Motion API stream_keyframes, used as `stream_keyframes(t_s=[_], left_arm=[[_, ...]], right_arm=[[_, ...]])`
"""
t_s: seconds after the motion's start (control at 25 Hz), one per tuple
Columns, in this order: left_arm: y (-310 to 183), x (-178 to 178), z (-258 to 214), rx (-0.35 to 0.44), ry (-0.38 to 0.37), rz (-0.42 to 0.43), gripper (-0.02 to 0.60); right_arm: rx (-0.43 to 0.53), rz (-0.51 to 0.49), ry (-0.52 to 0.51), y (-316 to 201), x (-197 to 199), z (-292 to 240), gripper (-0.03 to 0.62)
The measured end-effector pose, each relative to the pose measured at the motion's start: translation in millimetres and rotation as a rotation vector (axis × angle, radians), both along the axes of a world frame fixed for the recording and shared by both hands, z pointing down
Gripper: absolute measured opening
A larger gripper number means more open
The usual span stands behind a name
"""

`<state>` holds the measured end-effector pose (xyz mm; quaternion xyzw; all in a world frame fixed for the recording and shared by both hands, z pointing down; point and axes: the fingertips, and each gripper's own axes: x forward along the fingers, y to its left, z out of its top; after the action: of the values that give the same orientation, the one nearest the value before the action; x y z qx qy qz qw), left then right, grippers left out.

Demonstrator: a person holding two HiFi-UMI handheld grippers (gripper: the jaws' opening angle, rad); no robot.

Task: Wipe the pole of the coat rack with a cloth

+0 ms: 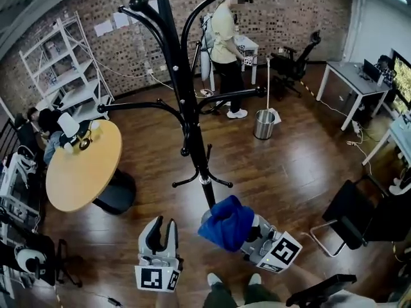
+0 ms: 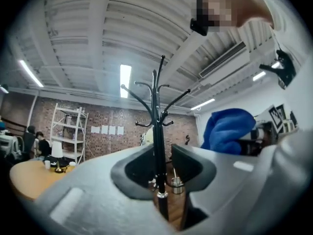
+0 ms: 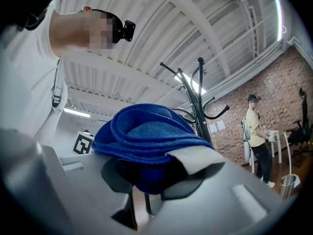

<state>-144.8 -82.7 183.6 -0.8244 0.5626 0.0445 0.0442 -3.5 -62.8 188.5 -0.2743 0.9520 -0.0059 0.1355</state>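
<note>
The left gripper (image 1: 162,228) hangs low with its jaws spread and empty. Beside it stands the coat rack pole (image 1: 192,127). At its foot is the blue cloth (image 1: 226,223), pinched in the right gripper (image 3: 149,182) jaws. I'd say the wiping has barely begun, with nearly the whole pole left.

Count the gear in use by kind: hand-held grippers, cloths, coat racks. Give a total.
Hand-held grippers: 2 (left hand-held gripper, right hand-held gripper)
Blue cloth: 1, clamped in the right one
Coat rack: 1
Total: 4
</note>
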Motion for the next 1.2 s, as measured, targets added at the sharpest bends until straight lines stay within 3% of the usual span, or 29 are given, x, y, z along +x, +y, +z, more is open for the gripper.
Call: stream_keyframes(t_s=[0.16, 0.32, 0.48, 0.68, 0.84, 1.2], left_arm=[[24, 11, -14, -0.004, 0.031, 0.061, 0.112], [64, 27, -30, -0.012, 0.043, 0.040, 0.112], [105, 71, -43, 0.014, 0.037, 0.037, 0.114], [150, 121, -66, 0.065, 0.056, 0.032, 0.112], [177, 144, -66, 0.052, 0.042, 0.020, 0.112], [214, 163, -64, 0.044, 0.000, -0.011, 0.112]], right_arm=[[-0.015, 0.071, 0.028, 21, 12, -9, 0.098], [-0.006, 0.126, 0.049, 50, 39, -23, 0.098], [-0.015, 0.107, 0.040, 82, 77, -33, 0.098], [-0.058, 0.154, 0.077, 120, 132, -41, 0.098], [-0.108, 0.129, 0.050, 144, 154, -43, 0.098], [-0.070, 0.066, 0.059, 191, 157, -53, 0.098]])
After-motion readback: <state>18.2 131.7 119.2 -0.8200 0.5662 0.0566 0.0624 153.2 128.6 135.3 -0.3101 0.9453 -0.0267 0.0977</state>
